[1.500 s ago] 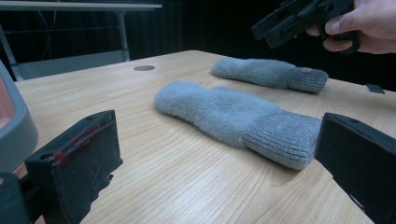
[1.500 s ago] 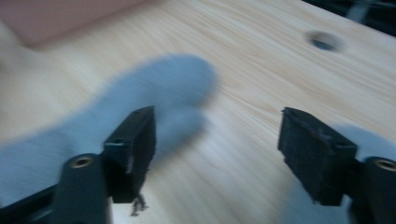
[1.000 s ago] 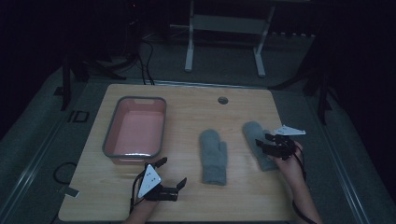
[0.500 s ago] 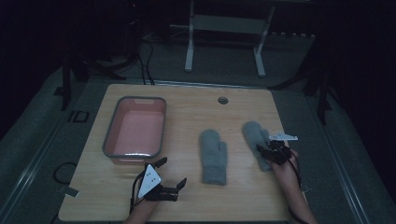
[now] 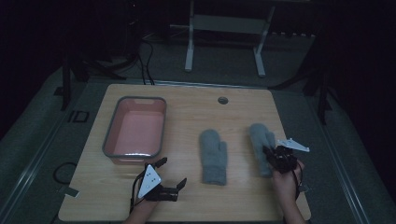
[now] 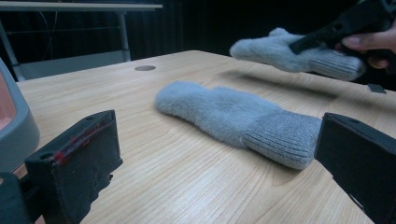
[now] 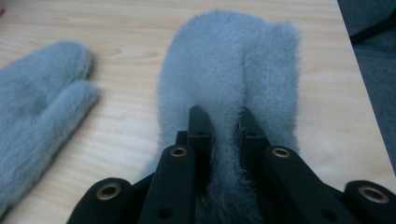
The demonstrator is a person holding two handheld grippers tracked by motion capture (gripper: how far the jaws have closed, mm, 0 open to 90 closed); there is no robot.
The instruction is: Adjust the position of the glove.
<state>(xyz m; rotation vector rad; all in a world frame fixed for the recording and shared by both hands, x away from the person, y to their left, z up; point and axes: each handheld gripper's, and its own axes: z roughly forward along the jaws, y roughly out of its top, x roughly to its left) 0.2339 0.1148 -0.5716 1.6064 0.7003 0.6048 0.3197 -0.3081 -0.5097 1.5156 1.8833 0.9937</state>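
Observation:
Two grey fuzzy mittens are on the wooden table [image 5: 187, 107]. The left mitten [image 5: 214, 156] lies flat at the middle, its cuff toward me. My right gripper [image 5: 270, 156] is shut on the right mitten [image 7: 233, 60], pinching a fold near the cuff. In the left gripper view this mitten [image 6: 289, 51] hangs just above the table with a shadow under it. My left gripper [image 5: 173, 171] stands open near the front edge, jaws wide apart and holding nothing. The flat mitten [image 6: 233, 116] lies just beyond it.
A grey-rimmed pink tub [image 5: 108, 140] stands at the left of the table, beside my left gripper. A round cable hole [image 5: 222, 100] sits near the far edge. Metal stand legs [image 5: 189, 51] rise from the dark floor behind the table.
My right gripper has drawn back toward the near edge along the right mitten and is now shut on it. The left gripper has not moved.

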